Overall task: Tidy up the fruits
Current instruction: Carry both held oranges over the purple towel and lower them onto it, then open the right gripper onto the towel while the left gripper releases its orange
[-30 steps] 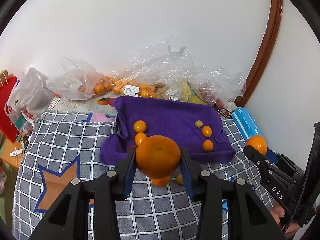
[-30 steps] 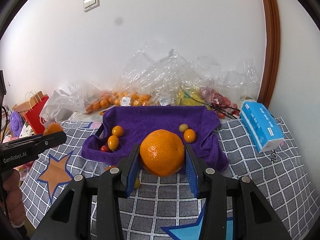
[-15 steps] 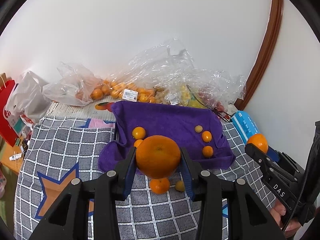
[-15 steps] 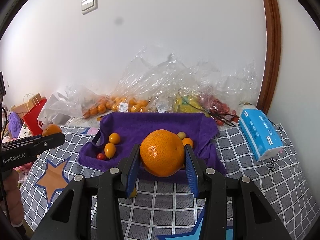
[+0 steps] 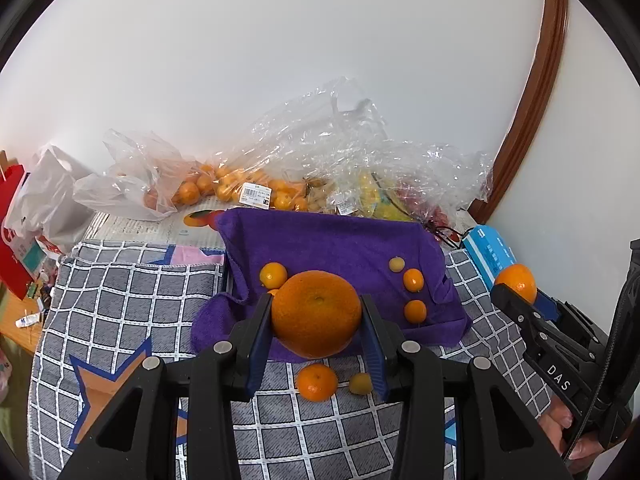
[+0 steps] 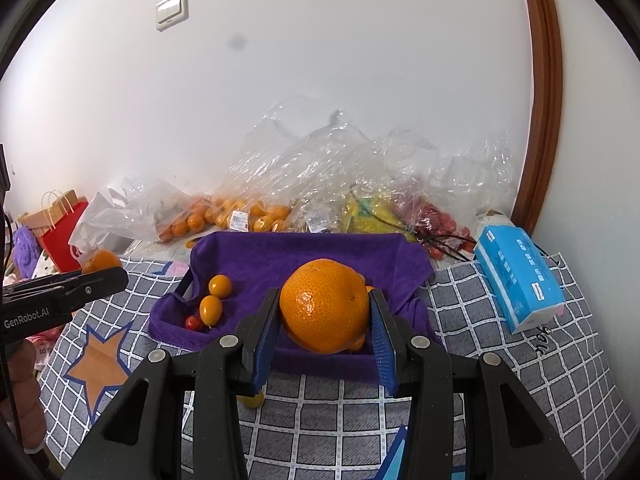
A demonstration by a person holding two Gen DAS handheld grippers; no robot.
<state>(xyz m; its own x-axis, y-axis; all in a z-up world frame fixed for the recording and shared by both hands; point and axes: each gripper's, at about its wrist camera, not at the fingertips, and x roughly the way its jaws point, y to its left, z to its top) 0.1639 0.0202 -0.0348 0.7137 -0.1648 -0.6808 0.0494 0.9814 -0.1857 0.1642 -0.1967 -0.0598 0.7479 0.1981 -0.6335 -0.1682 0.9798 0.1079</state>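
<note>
My left gripper is shut on a large orange, held above the near edge of a purple towel tray. My right gripper is shut on another large orange, also over the purple tray. Small kumquats lie on the towel's right side, one on its left. In the right wrist view two kumquats and a cherry tomato lie at the tray's left. A small mandarin and a yellowish kumquat lie on the checked cloth before the tray.
Clear plastic bags of mandarins and other fruit lie against the wall behind the tray. A blue tissue pack lies at the right. A red paper bag stands at the left. A grey checked cloth covers the table.
Both grippers, each still holding its orange, have lifted and drawn back a little; the tray and loose fruit now sit lower and farther in the views.
</note>
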